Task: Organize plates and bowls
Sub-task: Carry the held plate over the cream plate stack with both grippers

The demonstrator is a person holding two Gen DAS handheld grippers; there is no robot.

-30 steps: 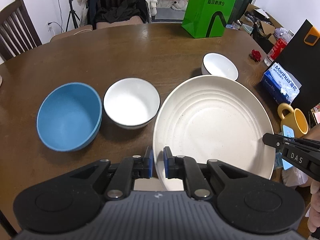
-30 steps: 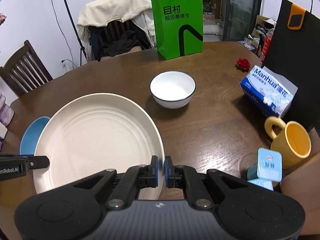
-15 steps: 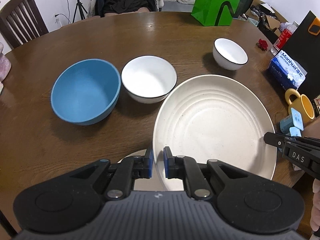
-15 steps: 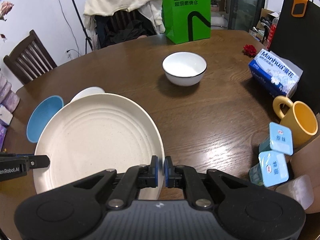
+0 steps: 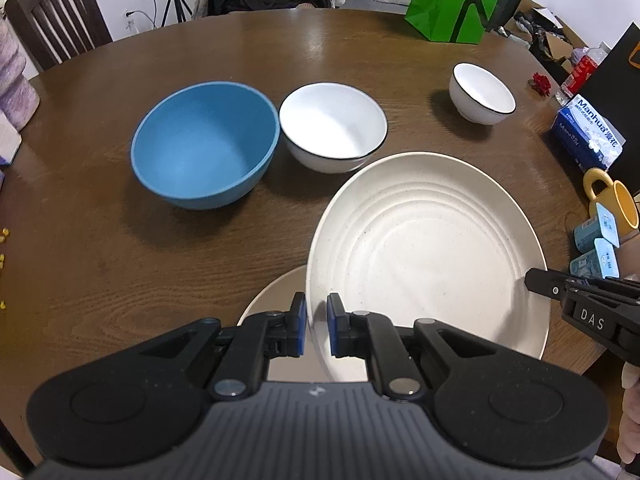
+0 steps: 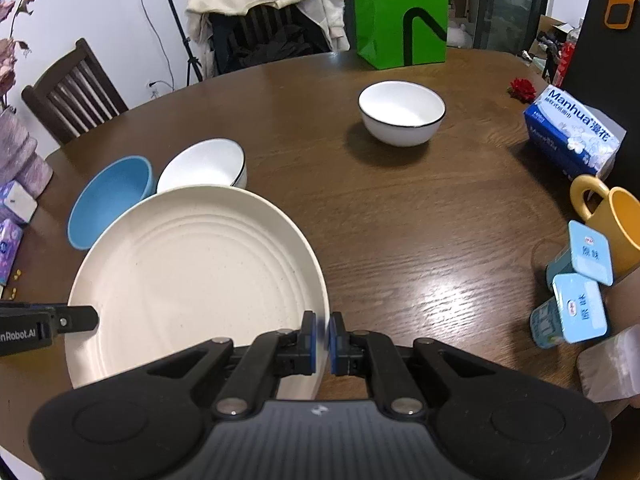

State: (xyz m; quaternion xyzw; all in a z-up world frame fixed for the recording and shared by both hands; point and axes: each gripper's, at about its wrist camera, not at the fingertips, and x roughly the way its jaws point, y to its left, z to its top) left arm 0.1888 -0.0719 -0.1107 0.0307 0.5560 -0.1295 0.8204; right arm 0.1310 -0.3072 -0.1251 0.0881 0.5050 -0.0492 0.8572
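Brown wood-grain table point(image 5: 100, 264) carries three bowls: one matte blue bowl point(image 5: 206, 144) and two glossy white bowls point(image 5: 334, 126) with dark rims. Both grippers clamp opposite rims of a cream ribbed plate point(image 5: 424, 256), left gripper point(image 5: 316, 330) and right gripper point(image 6: 322, 342) each pinched tight. Beneath it a second plate point(image 5: 276, 292) is mostly hidden, only an edge showing.

I see white wall point(image 6: 112, 20), slatted wooden chair point(image 6: 76, 92) at 10 o'clock, draped chair point(image 6: 268, 12) at 12, round wooden desk point(image 6: 420, 216).
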